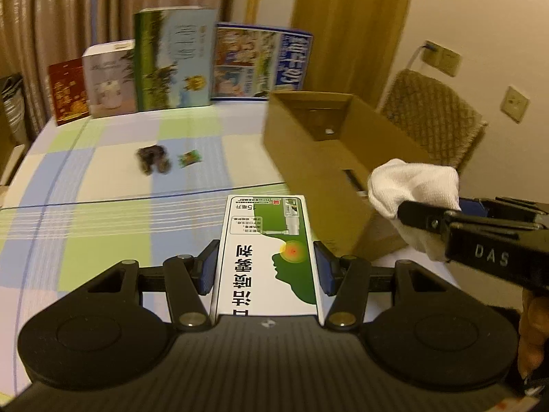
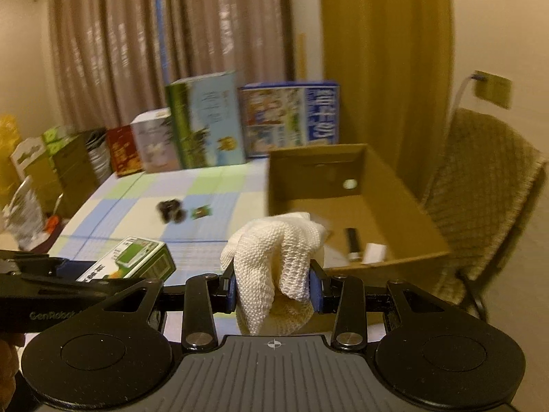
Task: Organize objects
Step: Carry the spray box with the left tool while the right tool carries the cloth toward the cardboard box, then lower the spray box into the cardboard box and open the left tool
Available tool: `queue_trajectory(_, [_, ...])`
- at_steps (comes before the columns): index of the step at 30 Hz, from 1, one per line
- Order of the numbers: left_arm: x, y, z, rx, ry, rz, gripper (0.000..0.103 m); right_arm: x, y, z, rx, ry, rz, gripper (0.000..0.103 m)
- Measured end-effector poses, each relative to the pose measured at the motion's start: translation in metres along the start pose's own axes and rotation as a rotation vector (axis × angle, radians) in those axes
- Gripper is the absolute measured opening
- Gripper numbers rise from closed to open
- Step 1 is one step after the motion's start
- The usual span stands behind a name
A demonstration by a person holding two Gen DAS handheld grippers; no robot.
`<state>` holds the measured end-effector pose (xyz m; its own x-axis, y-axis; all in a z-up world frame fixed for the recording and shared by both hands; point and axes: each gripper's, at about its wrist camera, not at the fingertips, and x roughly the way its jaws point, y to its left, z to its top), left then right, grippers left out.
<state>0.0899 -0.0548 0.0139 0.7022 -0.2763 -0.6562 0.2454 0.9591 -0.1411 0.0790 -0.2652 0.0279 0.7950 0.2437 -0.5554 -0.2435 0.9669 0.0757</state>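
We note the left gripper (image 1: 266, 267) clamped on a green-and-white medicine box (image 1: 271, 247) above the checked table (image 1: 113, 158). Right gripper (image 2: 272, 288) pinches a white knit cloth (image 2: 274, 257) just before the open cardboard box (image 2: 394, 185). Blurred dark item (image 1: 153, 159), perhaps a toy, lies mid-table.

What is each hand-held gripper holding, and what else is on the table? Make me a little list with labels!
left hand-held gripper: shut on a green and white medicine box
right hand-held gripper: shut on a white knitted cloth
cardboard box: open, on the table, a few small items inside
checked tablecloth: a dark blurry object and a small green packet
back of table: a row of upright boxes
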Motion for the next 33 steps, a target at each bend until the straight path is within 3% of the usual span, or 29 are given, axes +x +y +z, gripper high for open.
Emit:
queue_trajectory(14, [0.007,-0.079,0.023,0.096,-0.020,-0.103,0.051,-0.033,-0.067,0.003,0.087,-0.044,-0.107,0.036])
queue_trajectory(33, [0.027,-0.109,0.046,0.123,-0.028,-0.126,0.051,-0.026,-0.096,0.009,0.117,-0.052,-0.134,0.036])
